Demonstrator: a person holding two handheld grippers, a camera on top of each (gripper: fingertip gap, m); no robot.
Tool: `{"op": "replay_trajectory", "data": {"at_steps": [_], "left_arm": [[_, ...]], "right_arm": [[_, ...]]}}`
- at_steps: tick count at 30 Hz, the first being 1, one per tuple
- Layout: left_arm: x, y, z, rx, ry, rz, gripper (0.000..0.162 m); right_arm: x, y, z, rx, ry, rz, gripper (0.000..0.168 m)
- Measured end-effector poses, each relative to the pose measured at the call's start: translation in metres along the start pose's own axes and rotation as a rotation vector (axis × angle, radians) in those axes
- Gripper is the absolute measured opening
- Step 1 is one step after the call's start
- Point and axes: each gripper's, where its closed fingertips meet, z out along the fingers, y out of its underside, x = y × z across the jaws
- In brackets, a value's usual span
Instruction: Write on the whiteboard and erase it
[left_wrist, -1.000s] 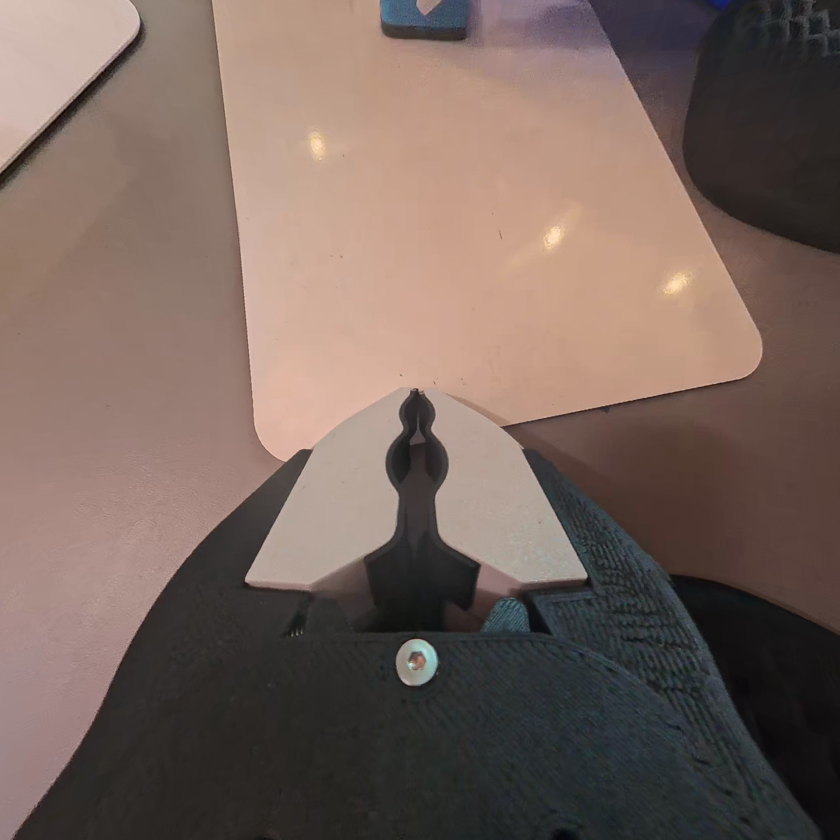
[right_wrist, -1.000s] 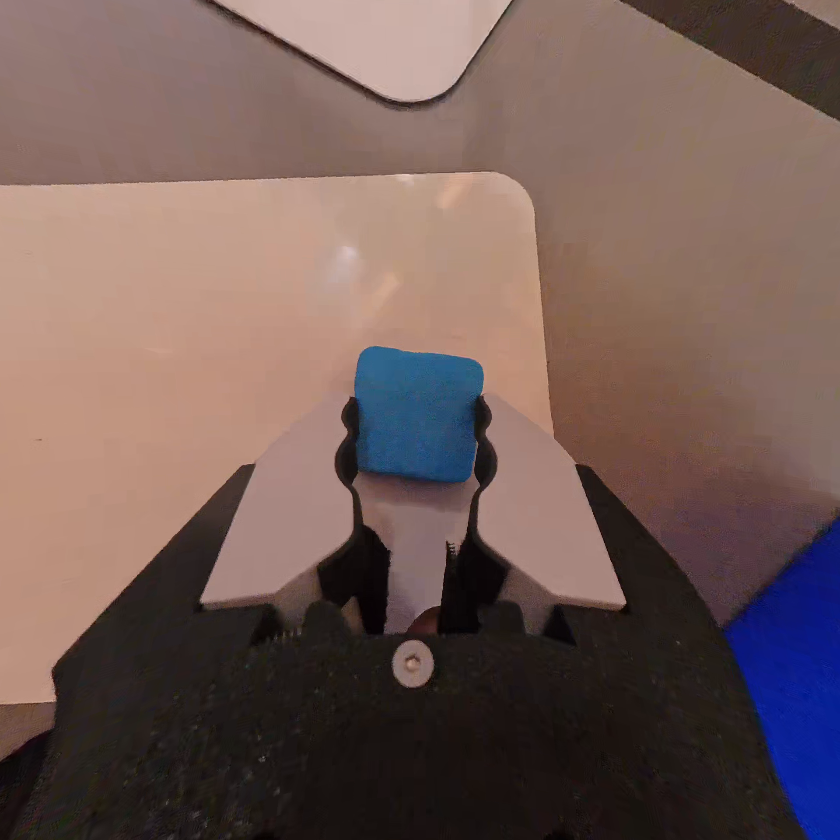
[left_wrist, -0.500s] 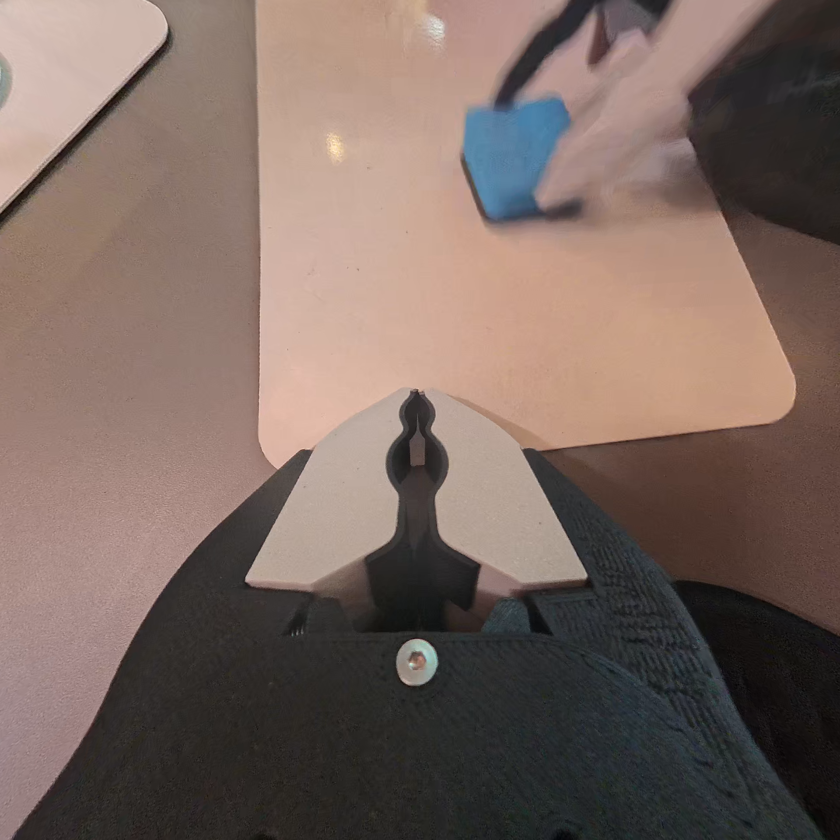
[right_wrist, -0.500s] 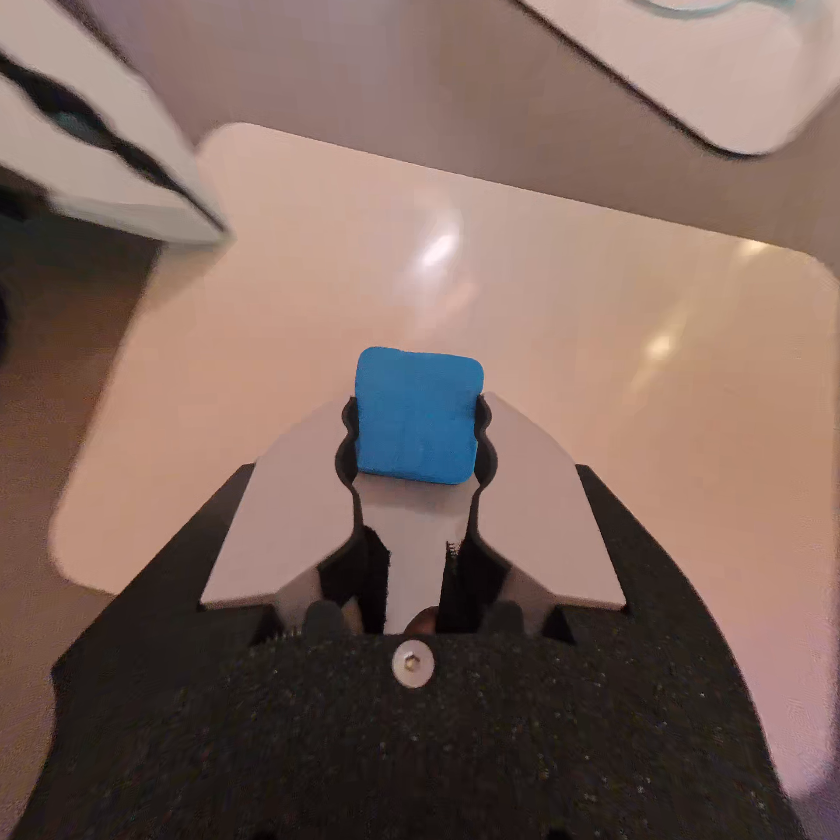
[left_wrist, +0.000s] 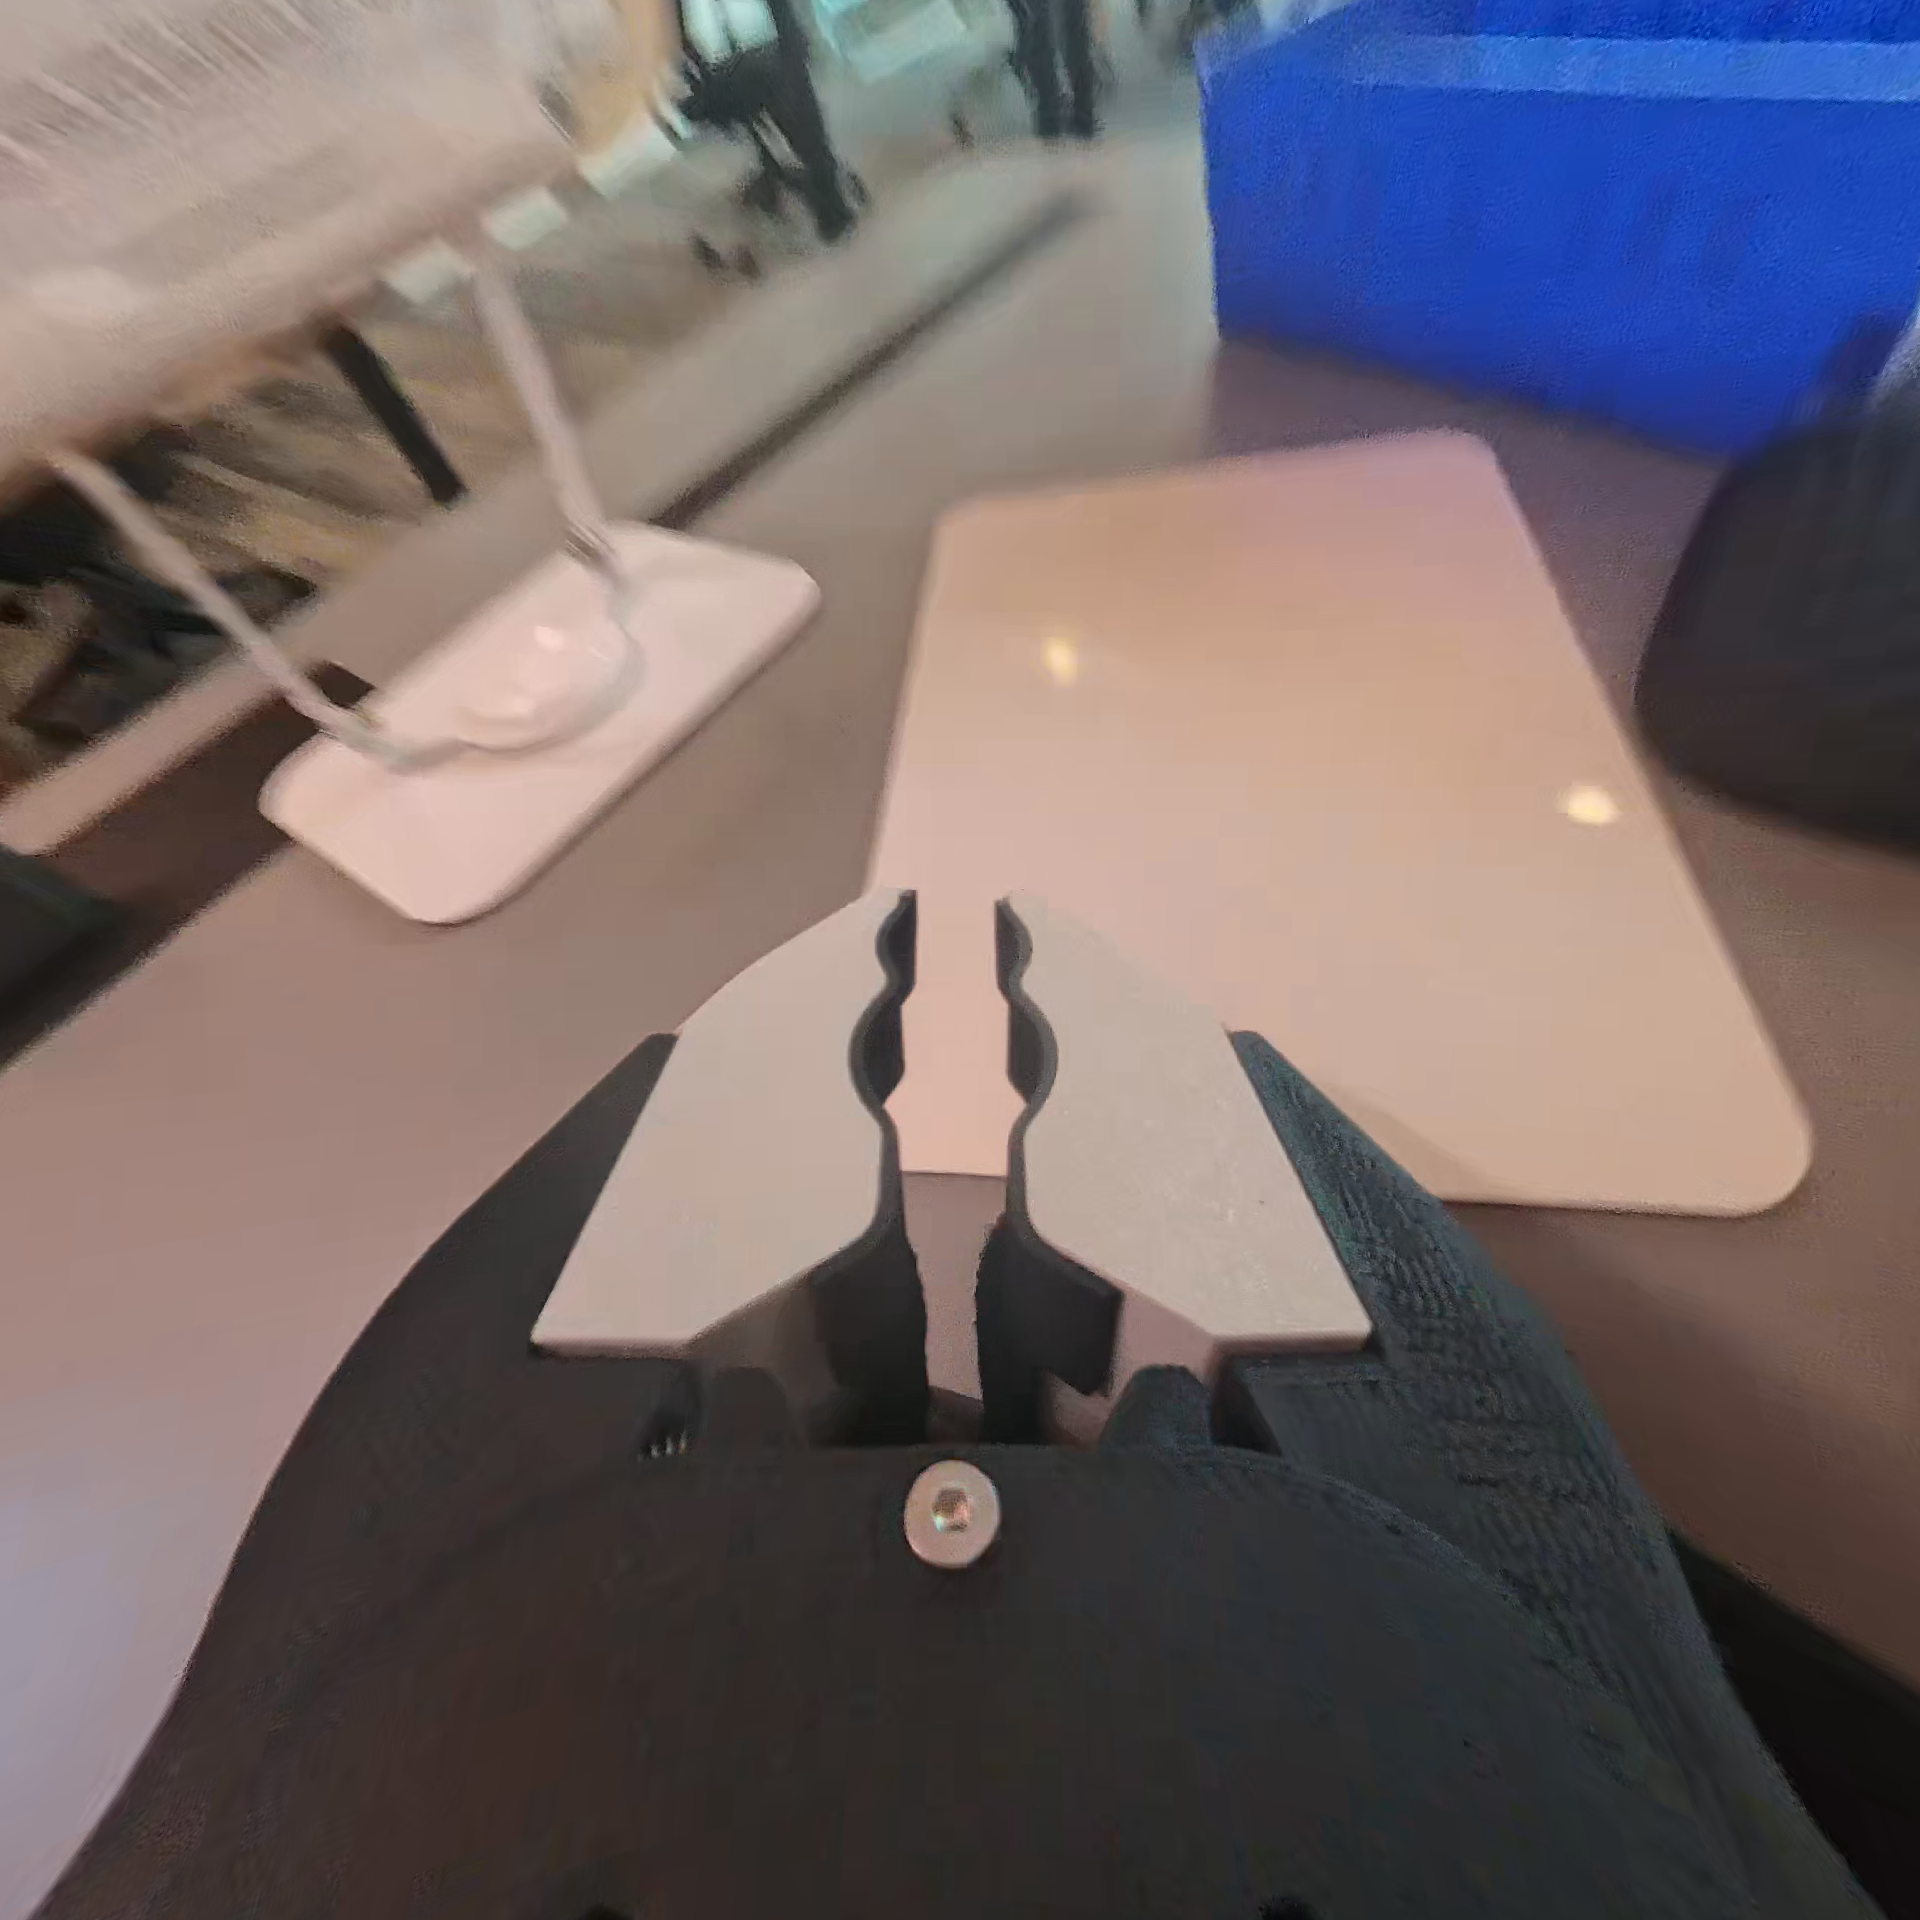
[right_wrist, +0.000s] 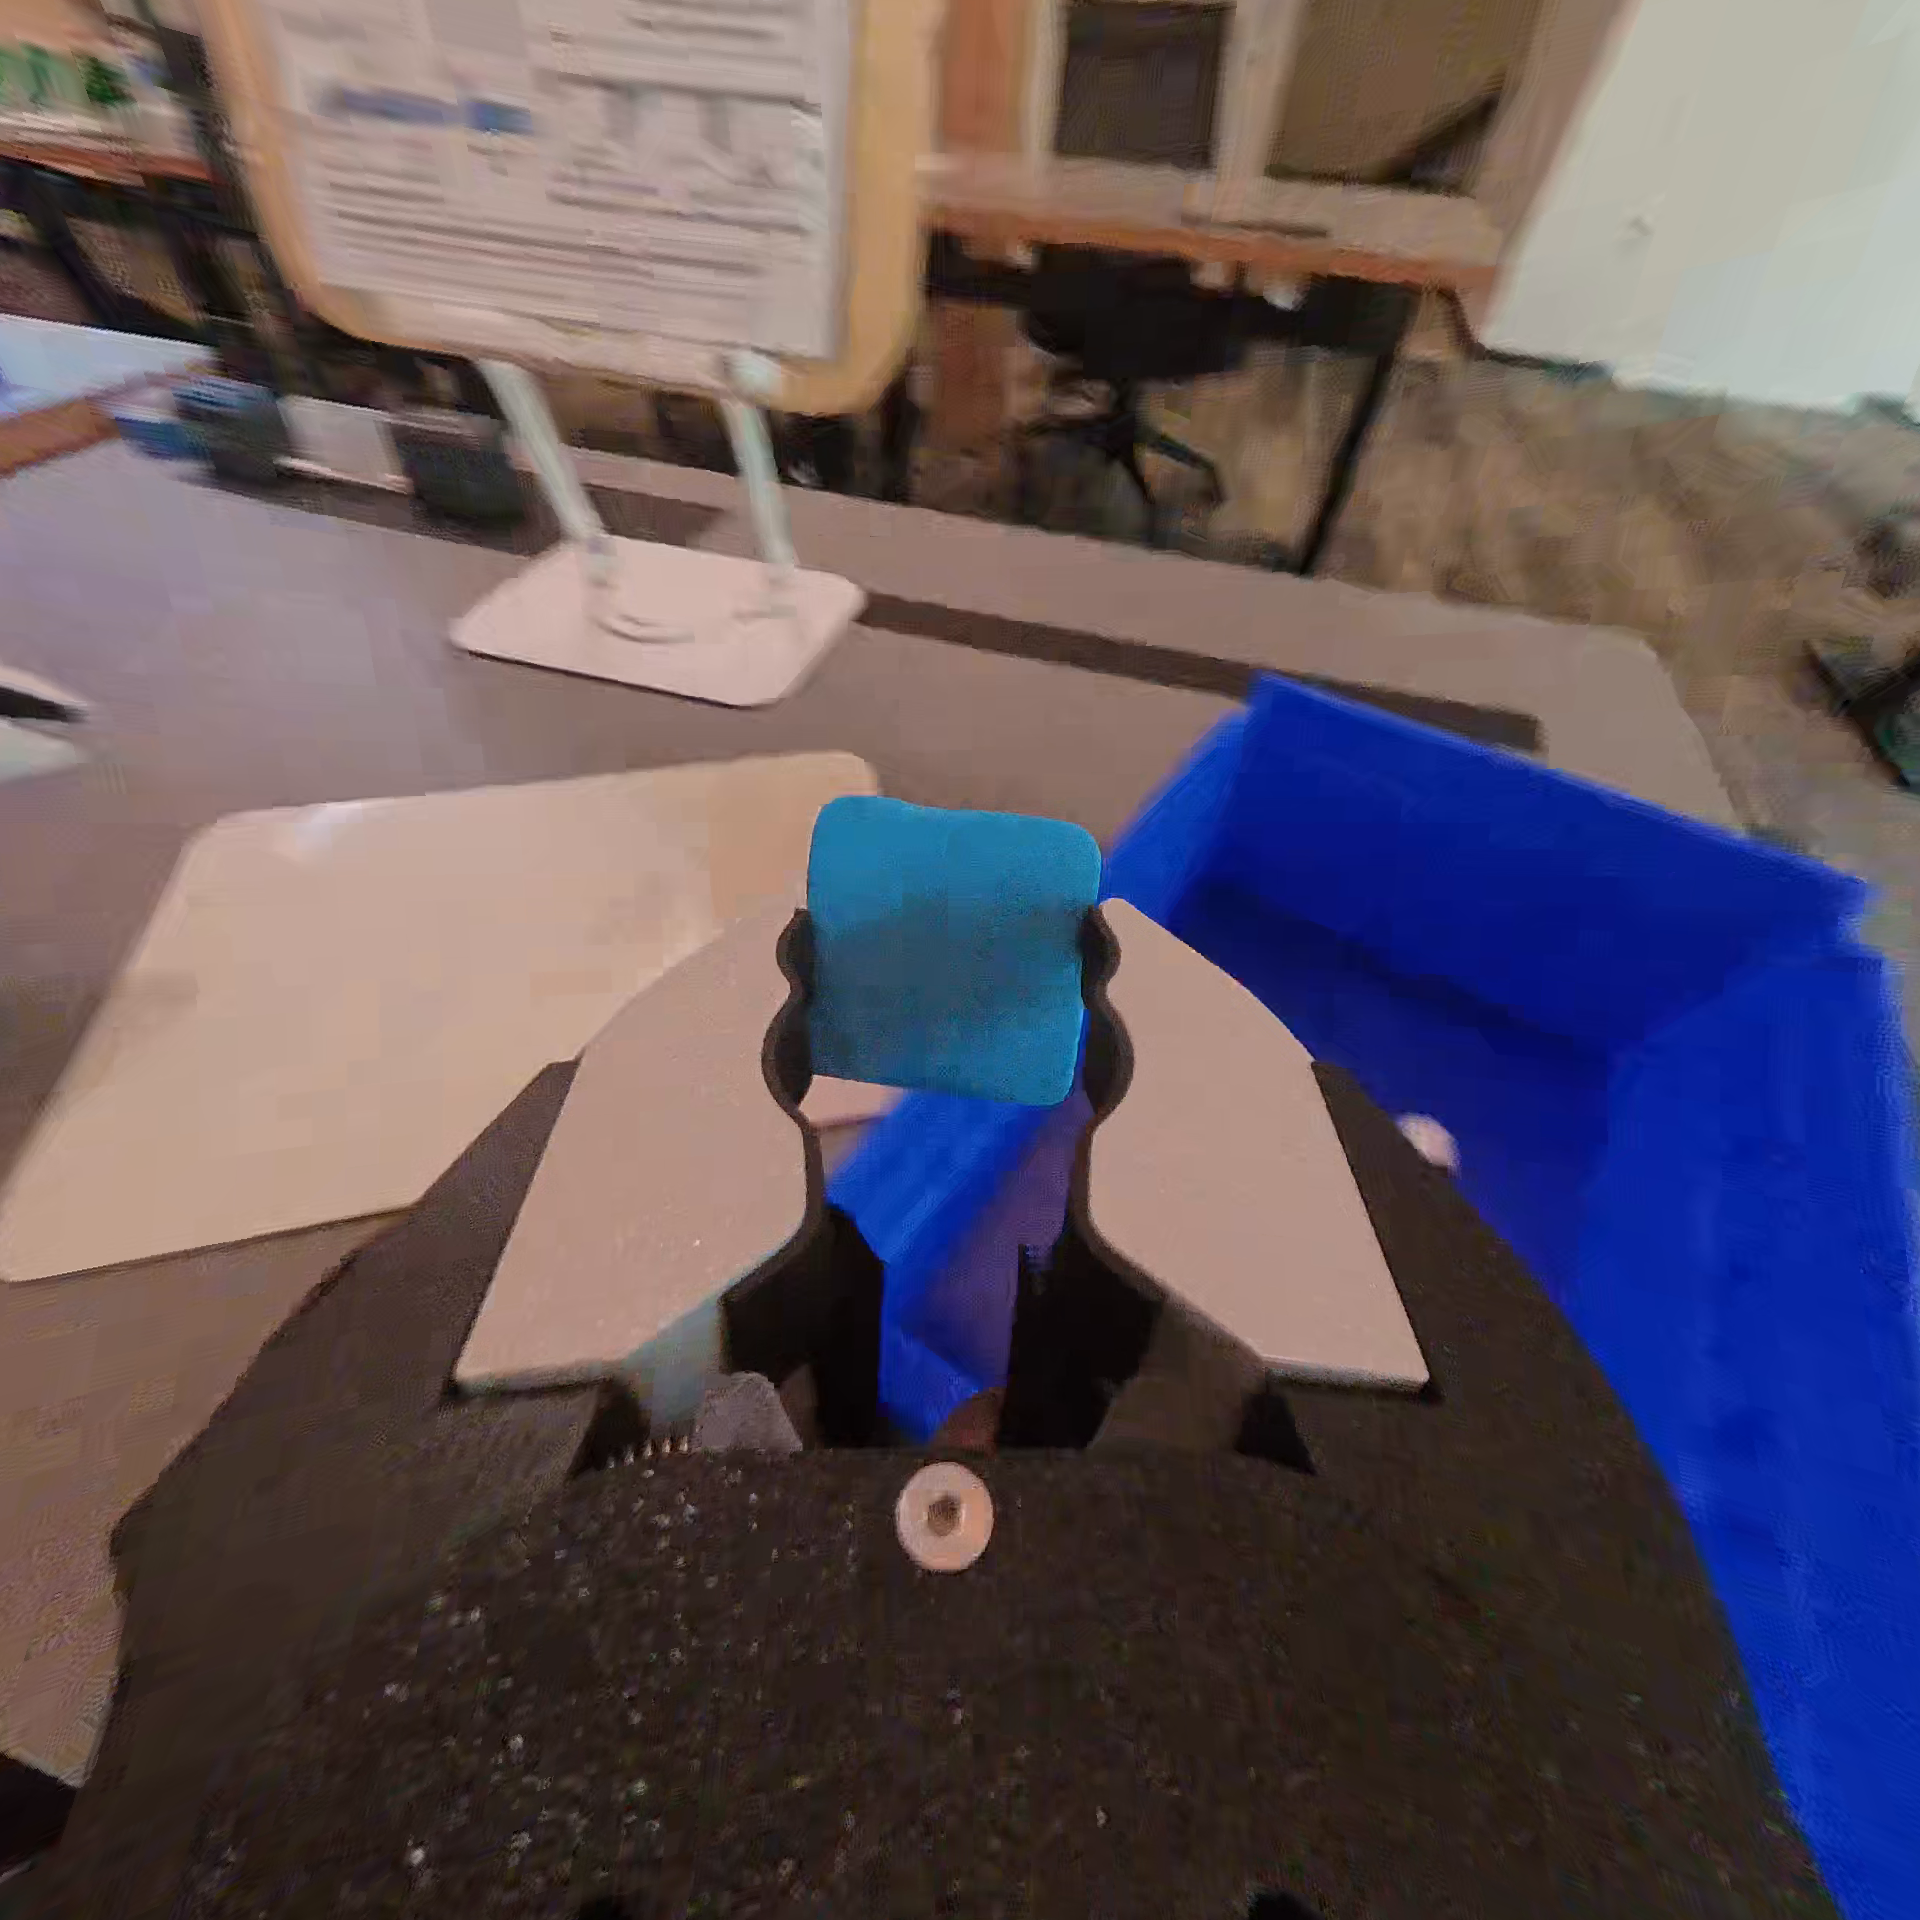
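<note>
A blank white whiteboard (left_wrist: 1299, 790) lies flat on the brown table; it also shows in the right wrist view (right_wrist: 416, 987). My left gripper (left_wrist: 956, 914) is slightly open and empty, over the board's near left corner. My right gripper (right_wrist: 940, 925) is shut on a blue eraser (right_wrist: 945, 956) and holds it raised above the near edge of a blue bin (right_wrist: 1507, 987), to the right of the board. No marker is in view.
The blue bin (left_wrist: 1558, 177) stands behind the board. A white stand base (left_wrist: 540, 727) with thin legs carries a framed sign (right_wrist: 582, 177) at the table's back left. A dark rounded shape (left_wrist: 1787, 644) is at the board's right edge. A room lies beyond the table. Across from one pair of fingers to the other is roughly 35 cm. My left tips are about 25 cm from the dark rounded shape (left_wrist: 1787, 644), my right tips only 20 cm.
My right gripper lifted the eraser off the board and swung right toward the blue bin. My left gripper opened a little and tilted up, so the far table shows.
</note>
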Motion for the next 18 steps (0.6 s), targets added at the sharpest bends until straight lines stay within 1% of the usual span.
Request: {"op": "replay_trajectory", "data": {"at_steps": [1, 2, 3, 5, 7, 8, 9, 10, 11, 13, 15, 16, 17, 18], "left_arm": [[-0.007, -0.014, -0.016, 0.047, -0.051, -0.023, 0.017], [-0.014, -0.023, -0.032, 0.069, -0.1, -0.046, 0.021], [-0.021, -0.026, -0.048, 0.064, -0.153, -0.076, 0.027], [-0.037, -0.02, -0.079, 0.017, -0.272, -0.138, 0.042], [-0.048, -0.009, -0.104, -0.015, -0.376, -0.192, 0.057], [-0.05, -0.003, -0.114, -0.033, -0.401, -0.206, 0.067], [-0.052, 0.002, -0.124, -0.047, -0.424, -0.218, 0.08], [-0.053, 0.006, -0.134, -0.046, -0.449, -0.228, 0.088], [-0.054, 0.007, -0.144, -0.028, -0.482, -0.24, 0.093], [-0.058, 0.015, -0.165, -0.008, -0.555, -0.269, 0.094], [-0.066, 0.041, -0.182, -0.106, -0.65, -0.292, 0.094], [-0.071, 0.056, -0.191, -0.169, -0.697, -0.305, 0.095], [-0.075, 0.069, -0.198, -0.213, -0.728, -0.323, 0.096], [-0.074, 0.078, -0.202, -0.243, -0.728, -0.341, 0.097]], "right_arm": [[0.029, 0.022, -0.004, -0.085, 0.049, 0.066, 0.05], [0.044, 0.049, -0.004, -0.186, 0.059, 0.125, 0.05], [0.049, 0.073, 0.0, -0.27, 0.049, 0.15, 0.051], [0.049, 0.103, 0.013, -0.342, 0.035, 0.126, 0.051], [0.052, 0.121, 0.023, -0.385, 0.04, 0.127, 0.052], [0.054, 0.122, 0.025, -0.376, 0.035, 0.148, 0.055], [0.057, 0.113, 0.023, -0.32, 0.036, 0.176, 0.072], [0.061, 0.101, 0.018, -0.245, 0.039, 0.204, 0.081], [0.065, 0.088, 0.01, -0.164, 0.04, 0.24, 0.082], [0.068, 0.057, -0.011, 0.044, 0.044, 0.328, 0.084], [0.05, 0.026, -0.032, 0.27, -0.009, 0.364, 0.086], [0.034, 0.019, -0.038, 0.326, -0.044, 0.353, 0.084], [0.017, 0.019, -0.036, 0.326, -0.064, 0.322, 0.084], [0.0, 0.027, -0.029, 0.28, -0.068, 0.271, 0.086]]}}
